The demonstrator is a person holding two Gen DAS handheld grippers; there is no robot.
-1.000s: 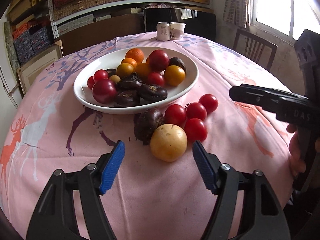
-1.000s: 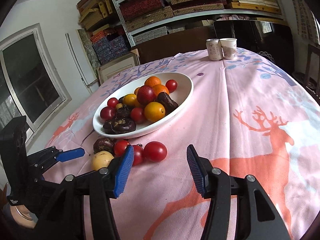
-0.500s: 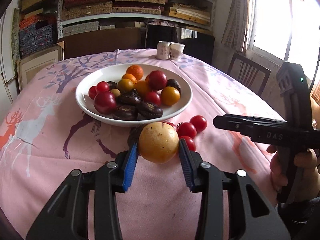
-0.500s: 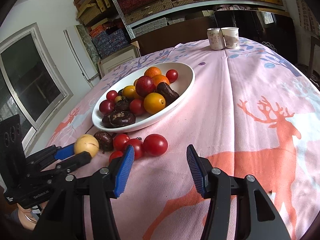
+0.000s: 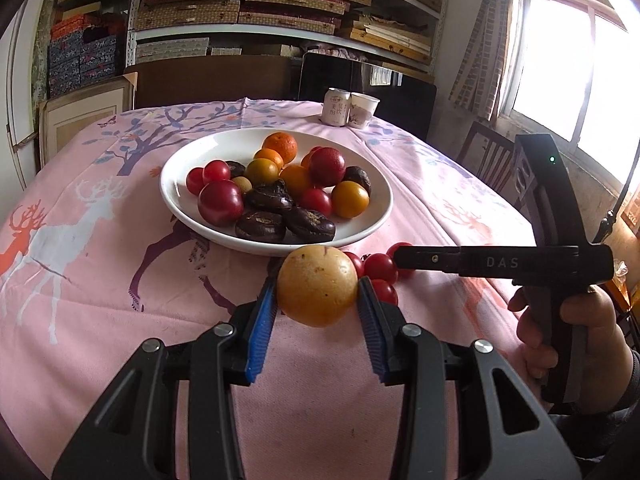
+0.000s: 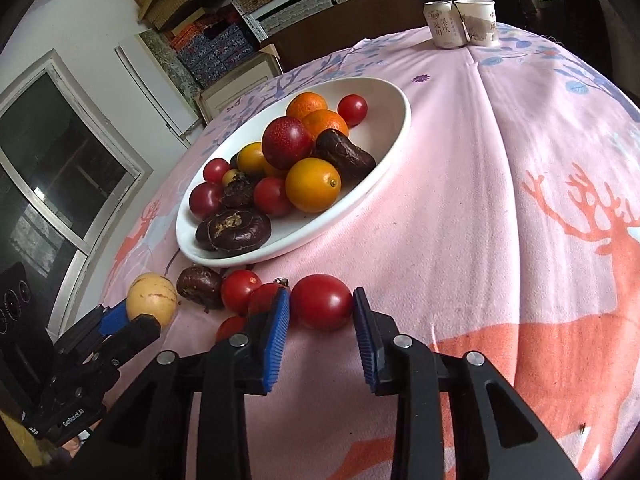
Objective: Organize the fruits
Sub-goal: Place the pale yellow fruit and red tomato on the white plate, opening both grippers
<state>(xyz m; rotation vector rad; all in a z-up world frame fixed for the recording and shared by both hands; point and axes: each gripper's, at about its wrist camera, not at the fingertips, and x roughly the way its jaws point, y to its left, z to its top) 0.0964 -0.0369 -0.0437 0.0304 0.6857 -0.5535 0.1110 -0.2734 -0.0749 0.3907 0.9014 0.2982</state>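
My left gripper (image 5: pixel 318 296) is shut on a round yellow fruit (image 5: pixel 317 285) and holds it above the pink tablecloth, just in front of the white bowl (image 5: pixel 376 196). The same fruit shows in the right wrist view (image 6: pixel 152 299). The bowl holds several red tomatoes, oranges, yellow fruits and dark wrinkled fruits. My right gripper (image 6: pixel 321 309) has its blue pads on both sides of a red tomato (image 6: pixel 322 306) lying on the cloth; the pads touch or nearly touch it. More tomatoes (image 6: pixel 240 291) and a dark fruit (image 6: pixel 199 286) lie left of it.
A can (image 5: pixel 336 106) and a paper cup (image 5: pixel 363 109) stand at the table's far edge. A chair (image 5: pixel 492 160) stands at the right under the window. Shelves with boxes fill the back wall.
My left gripper closed on the yellow fruit and lifted it off the cloth. My right gripper moved forward and down around the red tomato and narrowed on it.
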